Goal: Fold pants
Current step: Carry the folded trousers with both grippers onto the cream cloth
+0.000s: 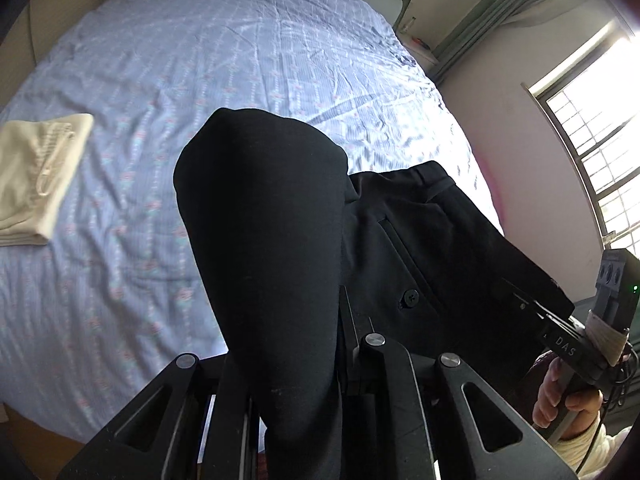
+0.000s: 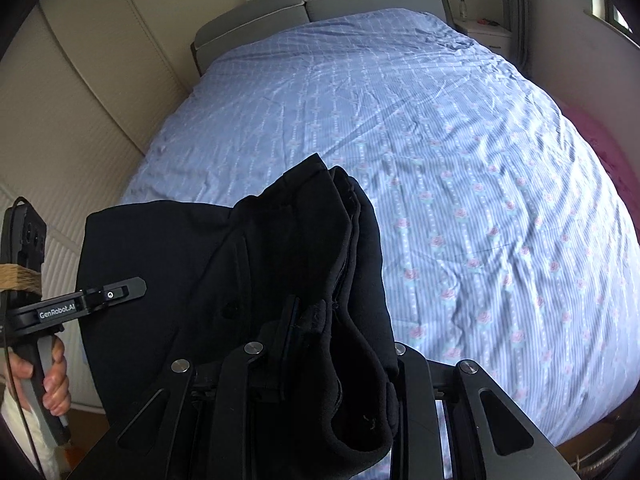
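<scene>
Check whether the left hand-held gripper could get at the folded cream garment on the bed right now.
Probably not yet: the left hand-held gripper is shut on the black pants, which hang across its view. The folded cream garment lies unobstructed on the blue bedsheet, though.
</scene>
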